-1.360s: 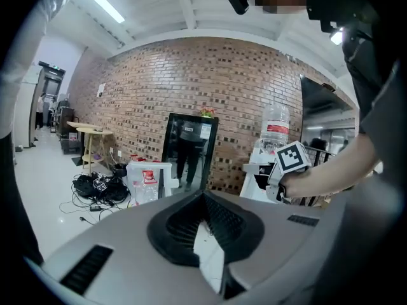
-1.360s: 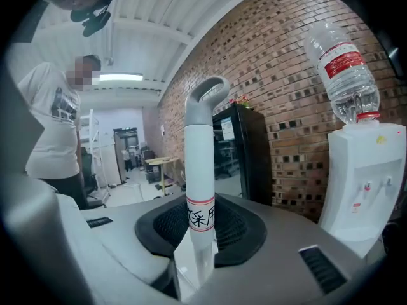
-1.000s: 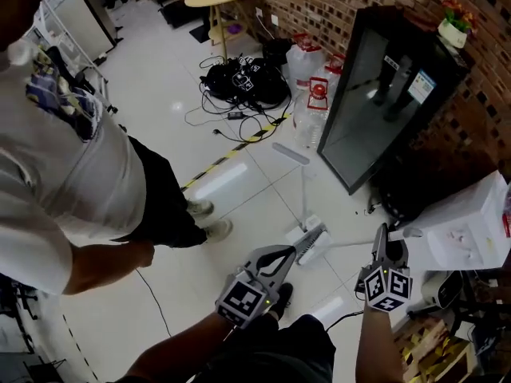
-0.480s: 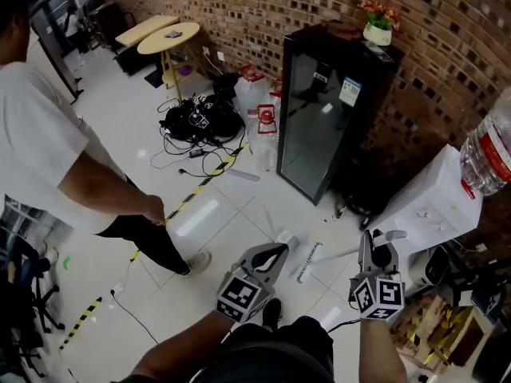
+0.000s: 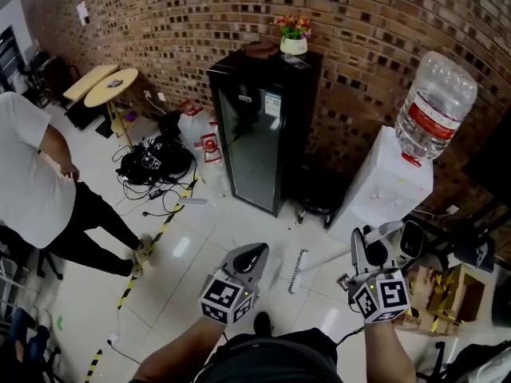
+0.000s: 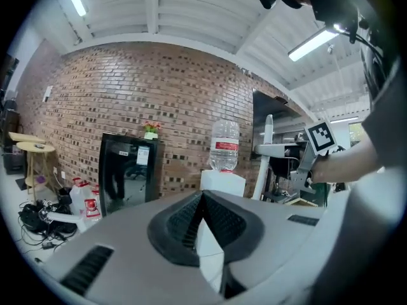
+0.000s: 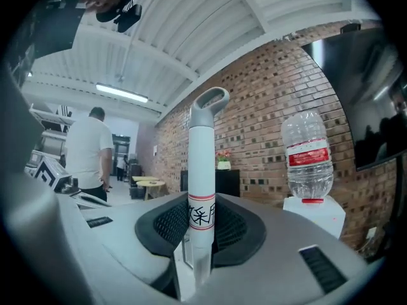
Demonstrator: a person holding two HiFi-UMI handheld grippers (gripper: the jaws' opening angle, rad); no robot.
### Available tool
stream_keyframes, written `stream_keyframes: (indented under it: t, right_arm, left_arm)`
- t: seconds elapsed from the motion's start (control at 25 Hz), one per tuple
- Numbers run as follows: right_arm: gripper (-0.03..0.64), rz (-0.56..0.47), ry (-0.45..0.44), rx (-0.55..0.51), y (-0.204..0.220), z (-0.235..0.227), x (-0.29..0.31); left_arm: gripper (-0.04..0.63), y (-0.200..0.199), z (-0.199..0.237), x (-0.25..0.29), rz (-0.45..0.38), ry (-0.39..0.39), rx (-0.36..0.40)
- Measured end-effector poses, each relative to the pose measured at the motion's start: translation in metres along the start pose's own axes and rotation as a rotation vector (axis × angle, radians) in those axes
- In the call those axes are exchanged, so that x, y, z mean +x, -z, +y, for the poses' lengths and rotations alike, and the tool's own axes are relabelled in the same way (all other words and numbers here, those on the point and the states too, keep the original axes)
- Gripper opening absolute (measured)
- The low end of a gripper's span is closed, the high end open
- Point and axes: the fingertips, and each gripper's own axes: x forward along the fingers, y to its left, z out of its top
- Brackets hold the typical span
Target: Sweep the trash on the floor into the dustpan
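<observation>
Broom handle (image 7: 200,170), white with a loop at its top, is clamped upright between the jaws of the right gripper (image 7: 200,237). In the head view the handle (image 5: 327,258) is seen slanting down from the right gripper (image 5: 366,250) to a narrow head (image 5: 297,270) resting on the white tiled floor (image 5: 207,238). The left gripper (image 5: 255,252) is held just left of that head; its jaws are pressed together with nothing between them, as the left gripper view (image 6: 202,199) shows. Along the floor's far edge, against the brick wall (image 5: 160,14), a black fridge (image 5: 255,134) and a water dispenser (image 5: 383,186) are set. A person in a white shirt (image 5: 32,190) is seen at the floor's left side.
</observation>
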Motion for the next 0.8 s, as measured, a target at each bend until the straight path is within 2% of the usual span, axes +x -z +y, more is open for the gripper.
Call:
stream_keyframes:
  t: [0.32,0.56,0.8]
  right_arm:
    - [0.103,0.0,0.089,-0.01,-0.051,-0.059,-0.092]
    - [0.103,0.003,0.189,-0.016,-0.064,-0.112,-0.169]
    - [0.103,0.015,0.231,-0.023,-0.075,-0.157,-0.231]
  left_arm:
    - [0.009,-0.067,-0.091,0.045,-0.034,0.128,0.087]
    - [0.009,-0.096,-0.167,0.08,-0.057,0.186,0.069]
    - [0.009,-0.11,-0.249,0.102,-0.038,0.24,0.079]
